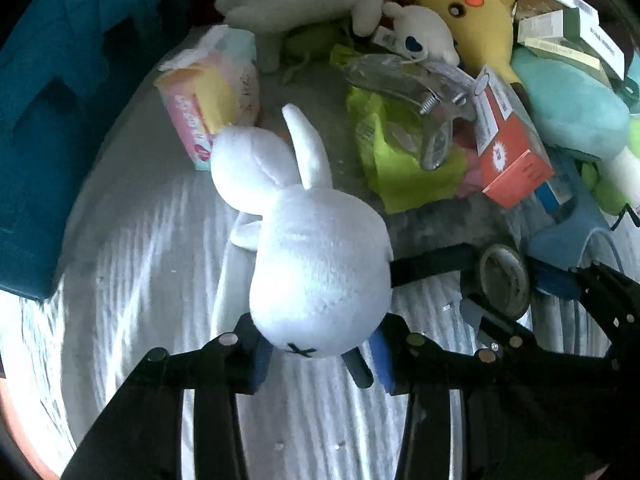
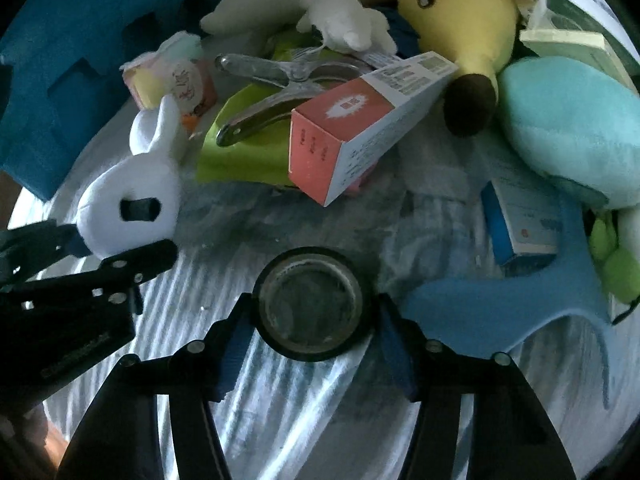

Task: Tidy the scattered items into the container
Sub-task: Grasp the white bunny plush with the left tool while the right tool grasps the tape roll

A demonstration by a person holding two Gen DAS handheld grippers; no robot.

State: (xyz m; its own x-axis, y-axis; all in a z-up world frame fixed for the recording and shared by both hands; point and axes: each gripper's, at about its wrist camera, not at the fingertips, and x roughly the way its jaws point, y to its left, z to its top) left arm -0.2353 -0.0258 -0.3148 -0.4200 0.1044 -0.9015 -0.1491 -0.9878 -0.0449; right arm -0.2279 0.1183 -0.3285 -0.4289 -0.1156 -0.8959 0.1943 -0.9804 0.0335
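Note:
My left gripper [image 1: 320, 354] is shut on a white plush rabbit [image 1: 316, 264], holding it by the head above the white ribbed bottom of the container [image 1: 140, 280]. The rabbit also shows in the right wrist view [image 2: 132, 196], at the left, with the left gripper [image 2: 80, 256] below it. My right gripper [image 2: 314, 334] is shut on a black roll of tape [image 2: 312, 304], held just above the container bottom [image 2: 320, 400]. In the left wrist view the tape roll [image 1: 502, 284] and the right gripper [image 1: 500, 304] are at the right.
A pile fills the far side: a yellow plush [image 2: 460, 16], a teal plush [image 2: 572, 128], a red and white box [image 2: 360, 128], metal tongs [image 2: 264, 76], a green packet [image 1: 392, 160], a pastel tissue pack [image 1: 208, 104], a blue box [image 2: 520, 224]. A teal wall [image 1: 48, 100] stands at the left.

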